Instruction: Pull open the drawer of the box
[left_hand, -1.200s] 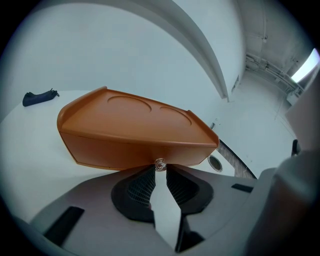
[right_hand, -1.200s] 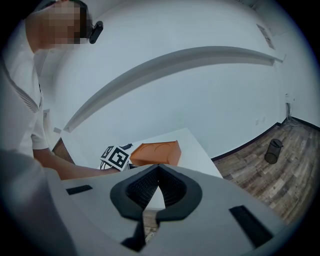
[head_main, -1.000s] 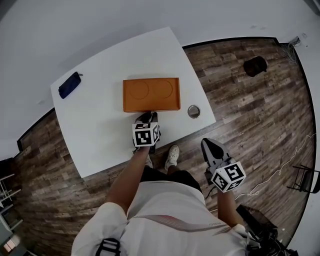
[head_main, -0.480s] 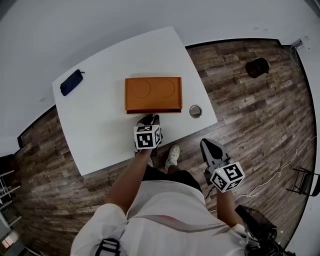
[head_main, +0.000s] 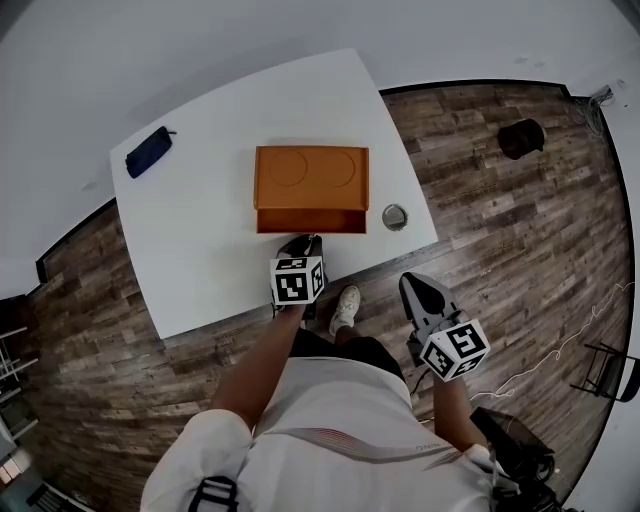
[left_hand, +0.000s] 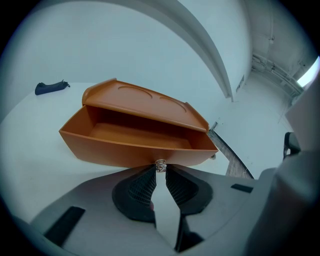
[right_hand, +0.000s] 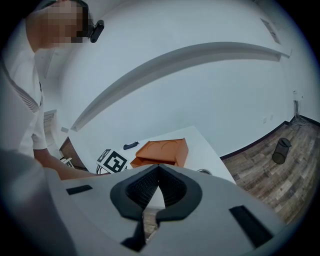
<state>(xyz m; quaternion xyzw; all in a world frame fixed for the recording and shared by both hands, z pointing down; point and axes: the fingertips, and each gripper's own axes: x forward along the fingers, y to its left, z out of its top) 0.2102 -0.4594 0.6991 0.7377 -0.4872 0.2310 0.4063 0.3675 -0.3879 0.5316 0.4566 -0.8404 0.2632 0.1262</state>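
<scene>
Drawer (left_hand: 125, 150) has slid partway out of box (head_main: 310, 177), task progressing; left gripper (left_hand: 160, 169) clamps knob (left_hand: 160, 164); right gripper (right_hand: 158, 169) closed, empty.

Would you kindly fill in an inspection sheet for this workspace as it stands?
Surface: white table, bare apart from the things listed below.
Job's things: orange box; its drawer is pulled partly out, and the part showing is empty.
Clutter: dark pouch at the far left corner; small round metal object right of the box.
Grippers: left gripper shut on the drawer's knob; right gripper shut, empty, off the table.
Cables: thin cable on the floor.
Surroundings: wood floor, dark bin.
</scene>
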